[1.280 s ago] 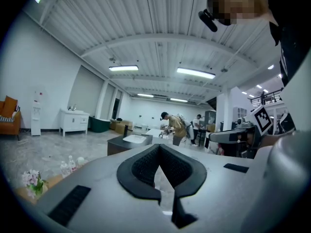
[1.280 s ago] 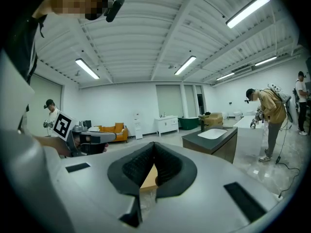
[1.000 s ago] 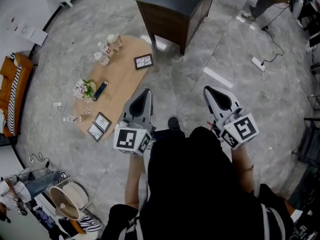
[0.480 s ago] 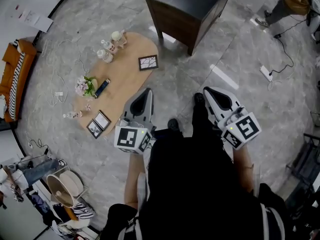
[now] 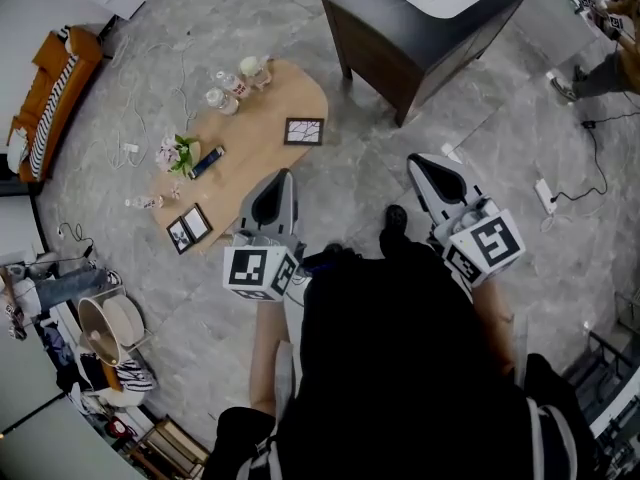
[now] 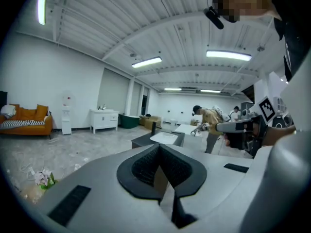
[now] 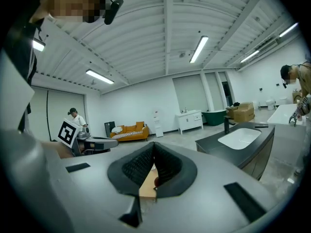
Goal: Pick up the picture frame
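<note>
Both hand-held grippers are carried low in front of the person, over the grey floor (image 5: 350, 183) and well apart from everything on the surface (image 5: 255, 138); the left hand-held gripper (image 5: 284, 175) has its jaws pressed together with nothing between them, and its own view shows the dark pads meeting at the tip (image 6: 158, 147); the right hand-held gripper (image 5: 413, 160) looks the same, jaws together and empty (image 7: 153, 144).

The picture frame (image 5: 304, 131) lies flat at the end of the low oval wooden surface nearest the dark cabinet (image 5: 370, 43), close to that end's edge and on its own; neither hand-held gripper touches it, though the left one's tip points roughly its way.

At the opposite end of the surface a pair of smaller frames (image 5: 188, 228) lies side by side near the edge; a small bunch of flowers (image 5: 175, 153) and a dark blue object (image 5: 205, 161) sit just beside each other along the left edge; a few small bottles (image 5: 224, 95) cluster at the far left edge.

An orange sofa (image 5: 52, 93) stands well off against the wall.
</note>
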A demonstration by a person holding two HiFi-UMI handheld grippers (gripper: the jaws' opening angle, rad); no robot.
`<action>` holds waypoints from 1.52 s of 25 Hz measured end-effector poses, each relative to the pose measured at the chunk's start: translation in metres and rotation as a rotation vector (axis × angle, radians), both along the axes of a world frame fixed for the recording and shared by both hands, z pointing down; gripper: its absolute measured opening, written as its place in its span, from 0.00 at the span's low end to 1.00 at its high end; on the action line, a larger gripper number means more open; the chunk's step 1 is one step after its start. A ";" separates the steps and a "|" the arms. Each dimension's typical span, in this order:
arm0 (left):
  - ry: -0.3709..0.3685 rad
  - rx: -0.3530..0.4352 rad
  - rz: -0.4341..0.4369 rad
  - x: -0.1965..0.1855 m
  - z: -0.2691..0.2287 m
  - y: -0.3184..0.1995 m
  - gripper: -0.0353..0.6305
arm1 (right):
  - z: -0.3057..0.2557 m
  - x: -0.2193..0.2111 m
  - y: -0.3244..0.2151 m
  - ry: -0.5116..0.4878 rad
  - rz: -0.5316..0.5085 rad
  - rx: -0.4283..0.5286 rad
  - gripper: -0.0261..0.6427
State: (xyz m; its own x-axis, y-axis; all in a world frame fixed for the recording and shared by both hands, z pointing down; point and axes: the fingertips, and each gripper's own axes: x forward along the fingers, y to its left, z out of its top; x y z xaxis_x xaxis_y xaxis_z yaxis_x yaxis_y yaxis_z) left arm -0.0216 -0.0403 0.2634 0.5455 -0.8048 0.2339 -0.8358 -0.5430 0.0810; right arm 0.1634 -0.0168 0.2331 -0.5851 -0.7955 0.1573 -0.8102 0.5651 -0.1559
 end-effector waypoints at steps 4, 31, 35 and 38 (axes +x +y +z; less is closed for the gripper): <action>-0.020 -0.031 -0.085 0.014 0.010 -0.002 0.07 | 0.012 0.014 -0.021 0.027 -0.089 -0.013 0.06; -0.502 -0.038 -0.088 -0.004 0.189 -0.085 0.07 | 0.126 -0.049 -0.100 0.065 -0.249 -0.227 0.06; -0.594 -0.037 -0.014 0.002 0.246 -0.106 0.07 | 0.151 -0.049 -0.111 0.065 -0.219 -0.271 0.06; -0.636 -0.061 0.037 0.004 0.290 -0.119 0.09 | 0.170 -0.054 -0.119 0.065 -0.211 -0.298 0.06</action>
